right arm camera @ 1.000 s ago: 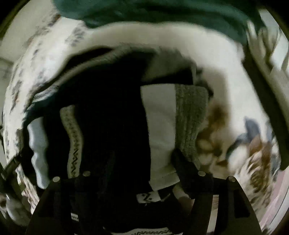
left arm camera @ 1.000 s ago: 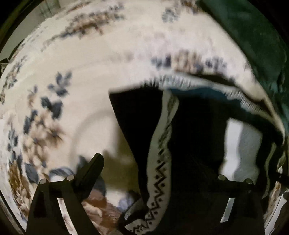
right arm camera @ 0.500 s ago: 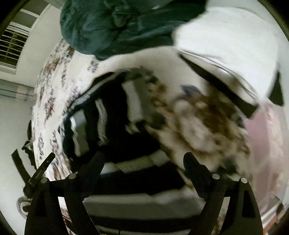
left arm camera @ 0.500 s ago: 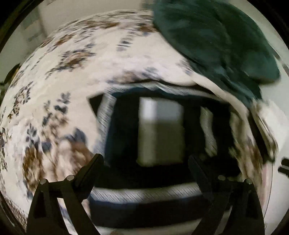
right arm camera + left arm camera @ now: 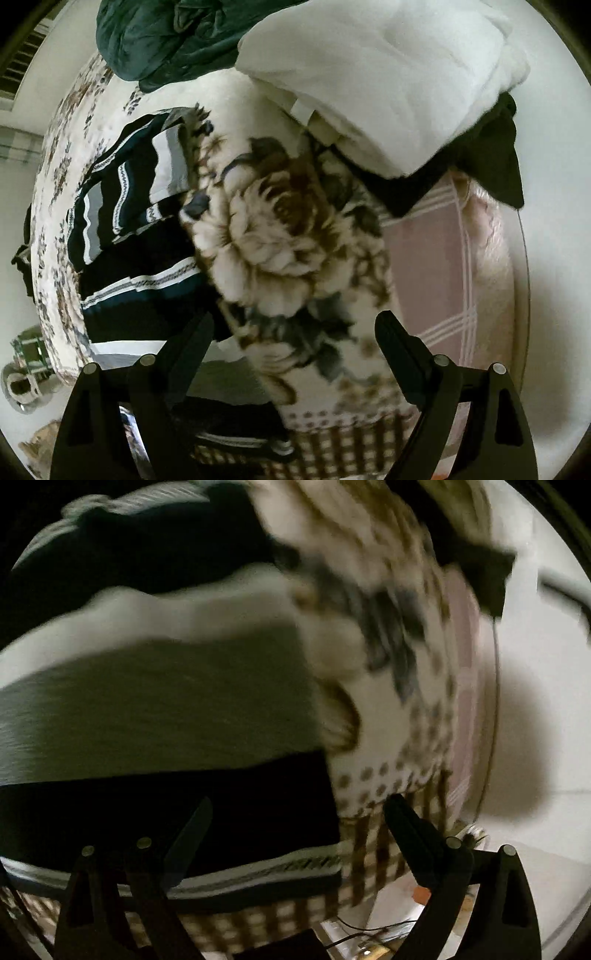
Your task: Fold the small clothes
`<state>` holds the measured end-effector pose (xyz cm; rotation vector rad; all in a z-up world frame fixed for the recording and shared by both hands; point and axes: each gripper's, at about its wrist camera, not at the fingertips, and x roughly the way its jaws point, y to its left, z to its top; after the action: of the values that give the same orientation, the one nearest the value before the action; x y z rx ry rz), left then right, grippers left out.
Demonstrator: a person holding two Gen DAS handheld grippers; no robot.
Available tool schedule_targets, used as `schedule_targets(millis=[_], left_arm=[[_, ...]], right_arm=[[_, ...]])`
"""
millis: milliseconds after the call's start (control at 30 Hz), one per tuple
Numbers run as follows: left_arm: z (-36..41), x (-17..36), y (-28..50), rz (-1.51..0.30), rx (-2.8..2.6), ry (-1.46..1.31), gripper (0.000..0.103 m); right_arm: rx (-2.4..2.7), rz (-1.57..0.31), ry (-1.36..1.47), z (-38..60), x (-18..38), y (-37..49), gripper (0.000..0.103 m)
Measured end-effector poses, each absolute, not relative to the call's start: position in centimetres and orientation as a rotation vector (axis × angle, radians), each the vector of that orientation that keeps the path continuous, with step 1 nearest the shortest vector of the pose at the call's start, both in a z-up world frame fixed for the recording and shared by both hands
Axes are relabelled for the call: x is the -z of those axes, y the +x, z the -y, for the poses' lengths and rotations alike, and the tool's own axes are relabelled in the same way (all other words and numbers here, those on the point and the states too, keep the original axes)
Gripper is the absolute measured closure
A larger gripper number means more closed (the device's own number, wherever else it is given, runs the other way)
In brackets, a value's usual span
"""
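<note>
A dark navy striped sweater [image 5: 122,206] with white, grey and zigzag bands lies spread on a floral blanket [image 5: 273,236]. In the left wrist view the sweater [image 5: 155,709] fills the left side, blurred, close under the camera. My left gripper [image 5: 297,819] is open and empty, just above the sweater's lower right corner. My right gripper [image 5: 293,332] is open and empty, over the blanket's big flower, to the right of the sweater.
A dark green garment [image 5: 166,40] lies at the far edge. A white folded duvet [image 5: 388,81] sits on a black cloth [image 5: 495,155] at the right. A pink checked sheet [image 5: 436,266] and the bed edge lie right; floor clutter shows lower left.
Both grippers let go of the sweater and opened a second ago. Since then both swung right and pulled back toward the near right corner of the bed.
</note>
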<state>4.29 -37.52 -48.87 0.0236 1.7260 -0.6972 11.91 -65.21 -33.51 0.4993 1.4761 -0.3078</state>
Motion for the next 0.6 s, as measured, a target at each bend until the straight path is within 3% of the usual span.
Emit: schedule_targets(millis=[67,100,133,167,233,267,600], left_arm=[[39.2,50.2,3.5,-1.693,0.670,0.121,0.009],[39.5,50.5,3.4,-1.667,0.657,0.142,0.019],[39.6,50.5,3.4,-1.634,0.637,0.164,0.037],[39.5,50.3,3.5,-1.610,0.624,0.173,0.046],[38.7,49.7,3.9,-1.567,0.615,0.160,0.089],[38.1,49.4,4.2,-1.554,0.609,0.150,0.094],[32.9,46.0,5.8,-1.536,0.626,-0.038,0.096]], right_arm=[[0.294,-1.478,0.489,65.9,33.9,12.9,0.013],[0.284,-1.480,0.481,66.1,34.3,13.6,0.013],[0.272,-1.483,0.475,66.2,34.6,14.2,0.013],[0.261,-1.483,0.475,66.1,34.8,14.8,0.013],[0.225,-1.481,0.490,65.8,35.3,16.4,0.013],[0.200,-1.480,0.503,65.5,35.7,17.5,0.013],[0.094,-1.413,0.681,65.0,40.9,33.1,0.013]])
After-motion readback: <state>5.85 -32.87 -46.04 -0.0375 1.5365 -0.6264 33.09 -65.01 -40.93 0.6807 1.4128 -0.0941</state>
